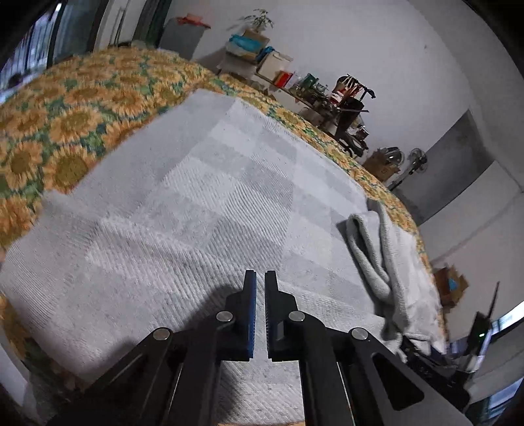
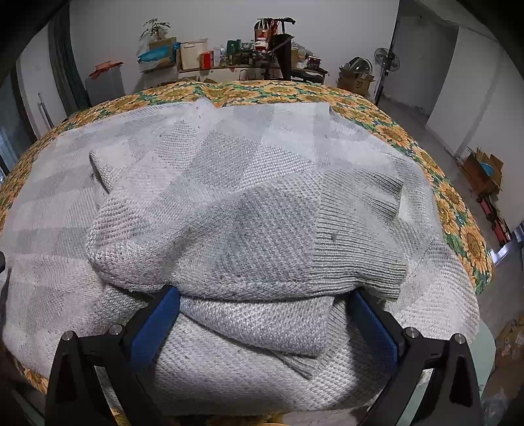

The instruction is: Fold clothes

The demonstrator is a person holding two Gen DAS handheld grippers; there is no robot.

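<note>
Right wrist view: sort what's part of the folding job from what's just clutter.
Job: grey knit sweater; sunflower bedspread beneath it; right gripper, open around a fold; left gripper, nearly closed, empty.

Clutter: standing fan; cardboard box; potted plant.

The right gripper [image 2: 267, 296] stands wide open, its blue pads [image 2: 155, 327] flanking a folded sleeve [image 2: 262, 236]; the grey knit sweater [image 2: 229, 157] covers a sunflower-print cloth [image 2: 455, 203].
</note>
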